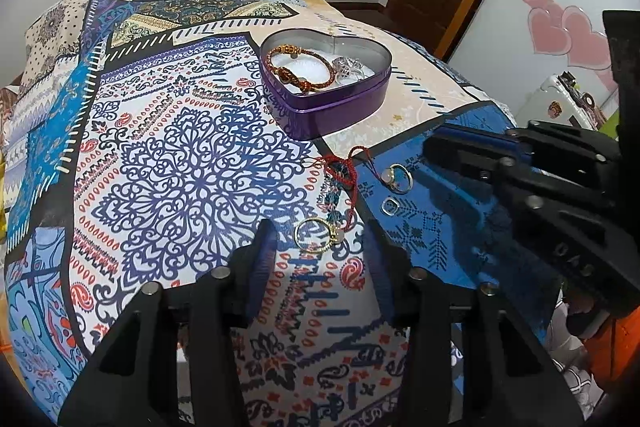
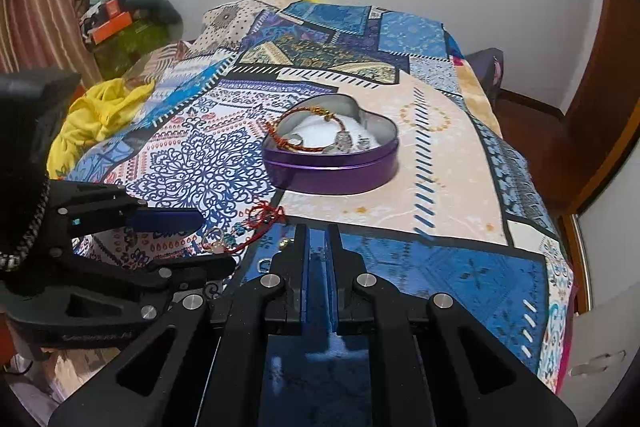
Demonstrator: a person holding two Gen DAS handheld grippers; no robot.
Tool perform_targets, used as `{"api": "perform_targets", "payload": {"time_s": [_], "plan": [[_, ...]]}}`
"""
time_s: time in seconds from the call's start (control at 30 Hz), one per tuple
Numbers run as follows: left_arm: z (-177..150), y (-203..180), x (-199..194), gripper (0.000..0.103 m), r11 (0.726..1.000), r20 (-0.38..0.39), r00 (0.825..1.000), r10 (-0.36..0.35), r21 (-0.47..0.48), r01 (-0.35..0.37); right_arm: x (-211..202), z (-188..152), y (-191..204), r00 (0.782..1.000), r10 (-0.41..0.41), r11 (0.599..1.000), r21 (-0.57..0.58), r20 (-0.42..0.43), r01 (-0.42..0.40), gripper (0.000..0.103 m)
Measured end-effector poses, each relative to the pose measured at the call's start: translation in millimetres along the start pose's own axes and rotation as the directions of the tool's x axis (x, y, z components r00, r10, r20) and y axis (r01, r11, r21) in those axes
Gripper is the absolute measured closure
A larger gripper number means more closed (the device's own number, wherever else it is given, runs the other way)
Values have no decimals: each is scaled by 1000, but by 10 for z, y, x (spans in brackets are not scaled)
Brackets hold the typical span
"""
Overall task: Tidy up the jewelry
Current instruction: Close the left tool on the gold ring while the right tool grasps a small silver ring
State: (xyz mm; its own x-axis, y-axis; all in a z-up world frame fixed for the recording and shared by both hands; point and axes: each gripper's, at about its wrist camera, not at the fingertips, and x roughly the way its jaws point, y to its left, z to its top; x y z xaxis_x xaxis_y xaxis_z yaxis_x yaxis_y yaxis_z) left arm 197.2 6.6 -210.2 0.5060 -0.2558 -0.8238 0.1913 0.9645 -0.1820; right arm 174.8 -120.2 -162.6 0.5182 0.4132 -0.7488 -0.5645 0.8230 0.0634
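—On the bed, how far along is the sorting?

—Partly done, I judge. A purple heart tin [image 1: 326, 99] sits on the quilt [image 1: 168, 155] and already holds a braided orange bracelet [image 1: 298, 71] and some silver pieces. A gold ring [image 1: 316, 235], two silver rings [image 1: 398, 177] and a red cord [image 1: 348, 173] are left loose on the quilt, near the tin.

—And your grippers?

—My left gripper [image 1: 320, 247] has its jaws wide open, empty, with the gold ring between the tips. My right gripper [image 2: 318, 239] has its jaws nearly closed, holding nothing, near the silver rings.
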Motion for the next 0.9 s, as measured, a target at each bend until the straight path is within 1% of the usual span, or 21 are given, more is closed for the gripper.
{"api": "perform_targets", "payload": {"time_s": [0.03, 0.1, 0.17, 0.23, 0.3, 0.47, 0.53, 0.67, 0.7, 0.73, 0.8, 0.83, 0.9], "plan": [[4, -2, 7, 71, 1000, 0, 1000, -1, 3, 1, 0, -1, -4, 1000, 5, 1000, 2, -9, -5, 96], [10, 2, 16, 78, 1000, 0, 1000, -8, 3, 8, 15, -1, -9, 1000, 4, 1000, 10, -28, -3, 96], [6, 6, 14, 78, 1000, 2, 1000, -12, 3, 12, 62, 5, -13, 998, 12, 1000, 17, -65, -11, 92], [3, 3, 13, 78, 1000, 3, 1000, -11, 3, 11, 90, 5, -12, 997, 28, 999, 28, -74, -26, 78], [-7, -2, 3, 78, 1000, 6, 1000, -7, 5, 7, 107, 1, 2, 998, 16, 1000, 20, -69, -15, 77], [-74, 15, -59, 78, 1000, 17, 1000, -15, -4, 15, 206, 24, 88, 997, 8, 1000, -22, -78, -10, 77], [-111, 35, -88, 78, 1000, 22, 1000, -8, -8, 8, 230, 30, 122, 997, -2, 999, -42, -76, -1, 77], [-169, 72, -150, 78, 1000, 27, 1000, -3, -14, 4, 284, 42, 152, 997, 10, 999, -53, -76, -14, 77], [-178, 78, -161, 78, 1000, 27, 1000, -2, -15, 3, 293, 37, 152, 997, 8, 998, -55, -78, -12, 81], [-185, 83, -171, 78, 1000, 28, 1000, -1, -15, 1, 308, 32, 150, 997, 6, 998, -56, -83, -11, 89], [-189, 86, -189, 78, 1000, 31, 999, 6, -14, -6, 281, 22, 138, 997, 13, 999, -50, -78, -17, 91], [-189, 86, -193, 78, 1000, 32, 999, 6, -14, -6, 260, 19, 130, 997, 17, 999, -47, -75, -21, 95], [-189, 86, -194, 78, 1000, 33, 999, 6, -14, -5, 221, 18, 122, 998, 13, 999, -44, -69, -16, 95]]}}
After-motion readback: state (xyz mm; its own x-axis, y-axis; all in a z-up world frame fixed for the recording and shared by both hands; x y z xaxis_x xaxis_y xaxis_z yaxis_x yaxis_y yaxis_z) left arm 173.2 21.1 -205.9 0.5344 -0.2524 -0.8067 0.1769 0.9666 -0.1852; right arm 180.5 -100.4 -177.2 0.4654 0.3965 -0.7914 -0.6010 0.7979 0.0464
